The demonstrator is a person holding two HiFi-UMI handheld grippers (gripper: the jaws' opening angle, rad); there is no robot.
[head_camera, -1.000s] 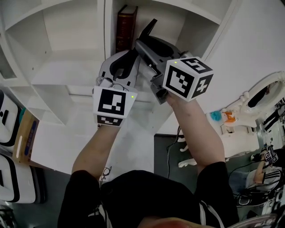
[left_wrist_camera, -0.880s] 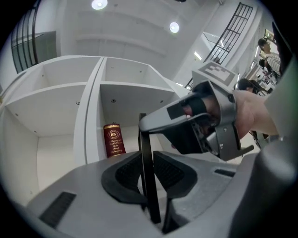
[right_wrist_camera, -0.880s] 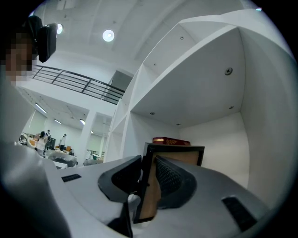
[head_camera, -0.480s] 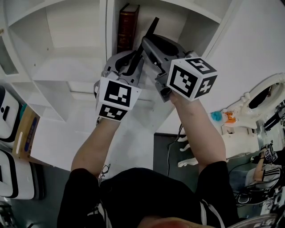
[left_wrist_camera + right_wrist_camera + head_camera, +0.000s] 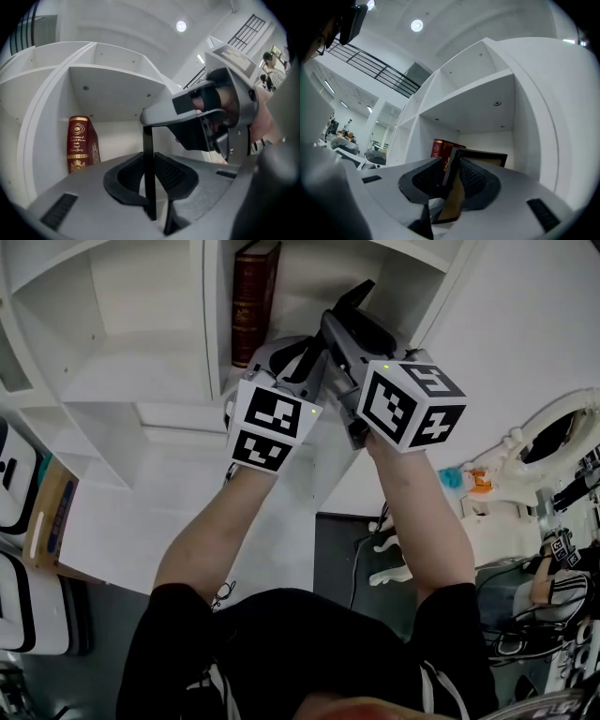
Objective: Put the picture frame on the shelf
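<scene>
Gripping a slim black-edged picture frame (image 5: 483, 156) with a tan board back, the right gripper (image 5: 451, 180) keeps its pads on both faces, though its jaws have just been opening a little. The left gripper (image 5: 150, 174) is clenched on the frame's narrow black edge. The frame stands upright at the mouth of the white shelf compartment (image 5: 487, 101), just beside a dark red hardback book (image 5: 439, 149) with gold print.
</scene>
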